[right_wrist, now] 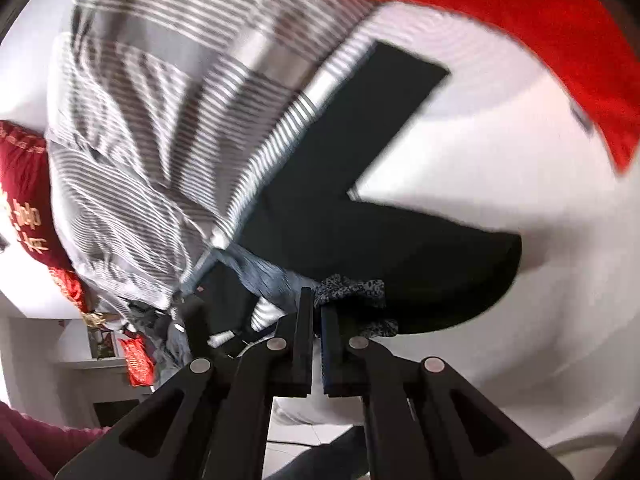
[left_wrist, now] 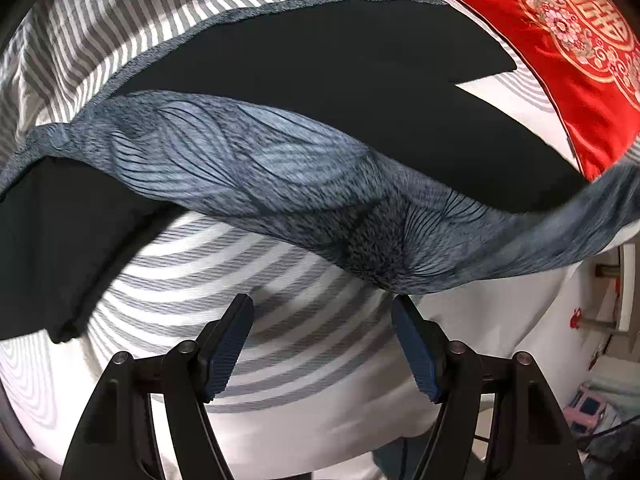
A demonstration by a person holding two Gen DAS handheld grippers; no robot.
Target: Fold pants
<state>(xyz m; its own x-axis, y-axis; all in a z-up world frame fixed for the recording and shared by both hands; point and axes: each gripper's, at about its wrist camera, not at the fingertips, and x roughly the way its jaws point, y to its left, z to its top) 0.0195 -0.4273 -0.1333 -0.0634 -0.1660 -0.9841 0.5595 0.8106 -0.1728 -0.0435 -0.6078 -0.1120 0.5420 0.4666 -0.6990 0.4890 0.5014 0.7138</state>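
Black pants (left_wrist: pixel 320 60) lie spread on the striped bed sheet (left_wrist: pixel 192 276), both legs pointing away. Their waist is turned out and shows a blue-grey patterned lining (left_wrist: pixel 280 168), which is lifted and stretched toward the right. My left gripper (left_wrist: pixel 322 320) points down at the sheet just below that lining, open, with nothing between its fingers. In the right wrist view, the right gripper (right_wrist: pixel 317 304) is shut on a bunch of the patterned lining (right_wrist: pixel 352 286) at the waist of the pants (right_wrist: pixel 340 160). The view is motion-blurred.
A red embroidered cushion (left_wrist: pixel 560 40) lies beside the pant legs, also seen as a red cushion (right_wrist: pixel 560 48). A rumpled striped duvet (right_wrist: pixel 160 100) and a dark red pillow (right_wrist: pixel 20 192) lie on the other side. The bed's edge, the floor and small items (left_wrist: pixel 592 408) show at lower right.
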